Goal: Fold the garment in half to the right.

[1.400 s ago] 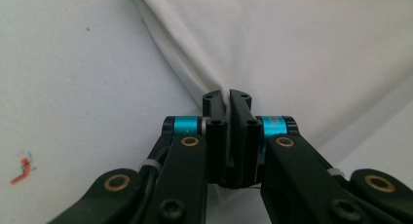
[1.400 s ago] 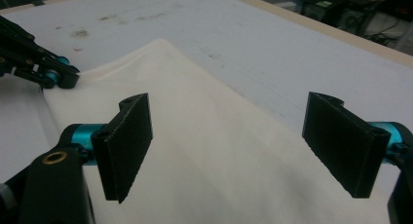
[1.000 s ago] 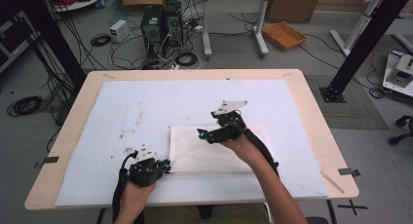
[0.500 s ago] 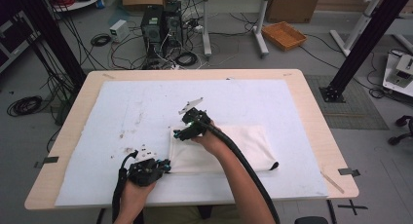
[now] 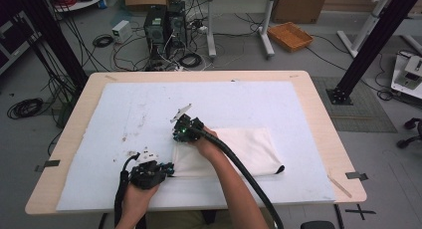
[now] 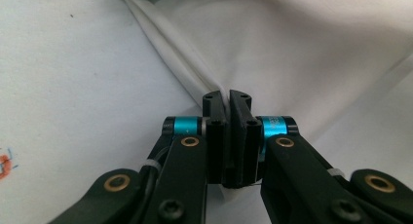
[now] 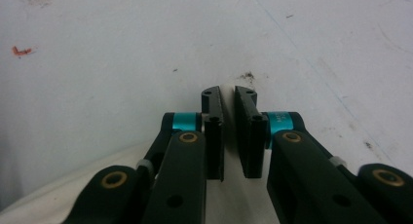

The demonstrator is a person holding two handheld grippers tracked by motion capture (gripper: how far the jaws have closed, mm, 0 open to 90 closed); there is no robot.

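Note:
A white cloth (image 5: 244, 149) lies folded flat on the white mat (image 5: 249, 104). My left gripper (image 5: 169, 169) sits at the cloth's near-left corner, shut on a bunched fold of the cloth (image 6: 292, 53); the left gripper (image 6: 226, 95) has the fabric pinched between its jaws. My right gripper (image 5: 178, 137) is low at the cloth's far-left corner. Its jaws have just been closing. In the right gripper view the right gripper (image 7: 227, 92) shows a thin slit, and the cloth's edge (image 7: 58, 199) runs under and between the jaws.
The mat covers most of the wooden table (image 5: 323, 114) and carries small dark smudges (image 5: 134, 152) left of the cloth. Both forearms come in from the near edge. Beyond the table the floor holds cables, computer towers (image 5: 161, 27) and a wicker basket (image 5: 290, 36).
My right gripper swept left across the cloth from its far-right part to the far-left corner, dropped lower, and its jaws closed. My left gripper stayed where it was.

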